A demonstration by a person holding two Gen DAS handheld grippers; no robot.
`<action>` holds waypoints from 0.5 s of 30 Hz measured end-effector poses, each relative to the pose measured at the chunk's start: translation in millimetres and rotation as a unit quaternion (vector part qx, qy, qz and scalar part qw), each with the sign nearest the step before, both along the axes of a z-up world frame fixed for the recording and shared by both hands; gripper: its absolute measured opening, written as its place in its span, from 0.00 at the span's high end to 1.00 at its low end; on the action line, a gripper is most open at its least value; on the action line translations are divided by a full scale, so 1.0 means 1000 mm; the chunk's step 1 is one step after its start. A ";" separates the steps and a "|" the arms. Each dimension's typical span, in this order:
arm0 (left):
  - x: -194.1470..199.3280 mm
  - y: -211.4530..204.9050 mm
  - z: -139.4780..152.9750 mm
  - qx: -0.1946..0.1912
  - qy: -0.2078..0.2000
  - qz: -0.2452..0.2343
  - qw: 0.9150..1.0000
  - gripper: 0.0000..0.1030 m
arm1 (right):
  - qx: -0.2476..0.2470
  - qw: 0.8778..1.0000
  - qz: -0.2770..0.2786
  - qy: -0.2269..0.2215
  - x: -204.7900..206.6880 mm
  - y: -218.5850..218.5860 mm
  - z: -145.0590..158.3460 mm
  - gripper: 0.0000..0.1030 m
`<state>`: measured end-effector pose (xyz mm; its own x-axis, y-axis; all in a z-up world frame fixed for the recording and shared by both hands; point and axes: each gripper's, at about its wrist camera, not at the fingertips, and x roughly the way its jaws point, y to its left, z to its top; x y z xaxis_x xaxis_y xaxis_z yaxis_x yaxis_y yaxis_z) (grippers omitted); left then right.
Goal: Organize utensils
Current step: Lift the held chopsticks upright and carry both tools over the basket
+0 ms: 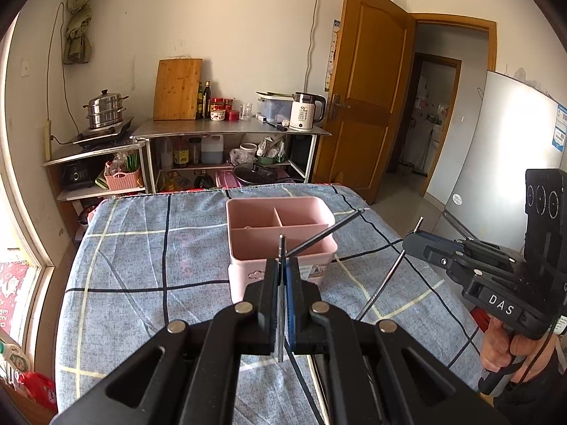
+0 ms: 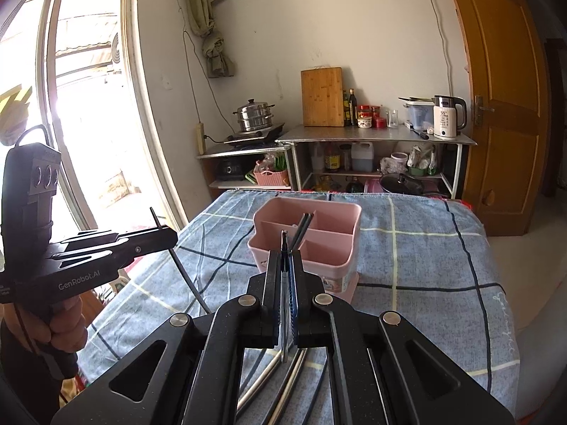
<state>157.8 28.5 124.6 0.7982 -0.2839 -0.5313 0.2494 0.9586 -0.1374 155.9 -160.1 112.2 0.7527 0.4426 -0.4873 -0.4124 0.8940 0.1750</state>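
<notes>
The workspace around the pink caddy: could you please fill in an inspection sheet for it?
Surface: table under a blue plaid cloth.
Job's things: pink divided caddy, its visible compartments look empty; more utensils lie on the cloth near the camera.
Clutter: nothing seen on the cloth.
Grippers: left hand-held gripper shut on a thin dark utensil; right hand-held gripper shut on thin dark utensils.
Cables: a cord runs down the wall behind the shelves.
Surroundings: steel shelves with a kettle, cutting board, steamer pot; wooden door.
</notes>
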 end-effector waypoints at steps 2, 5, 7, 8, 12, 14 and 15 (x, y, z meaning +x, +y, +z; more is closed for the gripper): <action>0.008 0.003 0.008 -0.003 -0.003 0.002 1.000 0.96 | 0.000 1.000 0.003 -0.003 0.008 0.004 0.007 0.96; 0.019 0.005 0.020 -0.004 -0.011 0.003 1.000 0.96 | 0.004 1.000 0.007 -0.011 0.019 0.010 0.017 0.96; 0.027 0.007 0.027 -0.005 -0.014 0.004 1.000 0.96 | 0.009 1.000 0.011 -0.018 0.028 0.014 0.026 0.96; 0.030 0.008 0.031 -0.004 -0.018 0.006 1.000 0.96 | 0.011 1.000 0.012 -0.022 0.032 0.015 0.030 0.96; 0.046 0.010 0.047 -0.006 -0.035 0.006 0.999 0.96 | 0.021 0.999 0.013 -0.040 0.047 0.021 0.047 0.96; 0.055 0.010 0.052 -0.010 -0.039 0.007 0.999 0.96 | 0.026 0.999 0.010 -0.047 0.055 0.022 0.053 0.96; 0.059 0.010 0.053 -0.010 -0.041 0.006 0.999 0.96 | 0.027 0.998 0.008 -0.050 0.059 0.021 0.055 0.96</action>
<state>217.2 38.6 177.9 0.8423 -0.2845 -0.4578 0.2497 0.9587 -0.1363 215.0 -138.8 167.2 0.7886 0.4795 -0.3849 -0.4452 0.8770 0.1805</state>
